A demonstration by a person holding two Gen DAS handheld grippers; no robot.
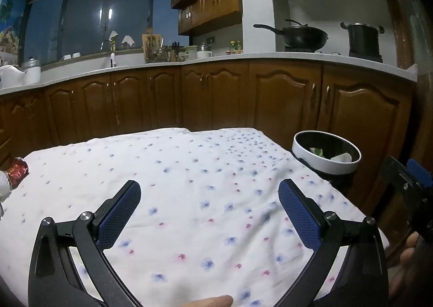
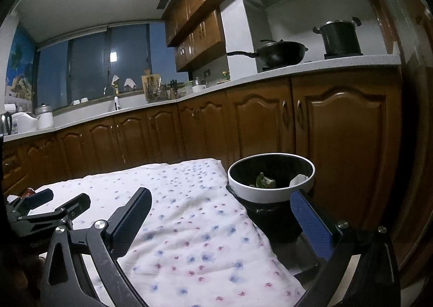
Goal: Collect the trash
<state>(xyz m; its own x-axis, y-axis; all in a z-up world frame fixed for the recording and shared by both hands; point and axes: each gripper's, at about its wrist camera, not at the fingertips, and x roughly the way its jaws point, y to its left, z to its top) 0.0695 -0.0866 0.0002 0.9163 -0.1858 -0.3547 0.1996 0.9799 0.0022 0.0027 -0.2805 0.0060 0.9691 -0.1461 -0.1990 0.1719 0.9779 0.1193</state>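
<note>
left gripper (image 1: 209, 193) and right gripper (image 2: 220, 204), jaws wide, empty; red wrapper (image 1: 16, 170) at cloth (image 1: 189, 171) edge, likely nudged off before reaching bin (image 2: 270, 193).

Both views are fisheye cameras looking forward along their own jaws toward the wooden kitchen cabinets (image 1: 216, 95). The left wrist view sits low and close over the flowered cloth (image 1: 189, 185), with the bin (image 1: 326, 165) off to its right. The right wrist view sits further right, nearer the bin (image 2: 270, 193), tilted slightly. Both share the cloth, bin, counter (image 2: 243, 85), wok (image 2: 281, 54) and window (image 1: 89, 22).
</note>
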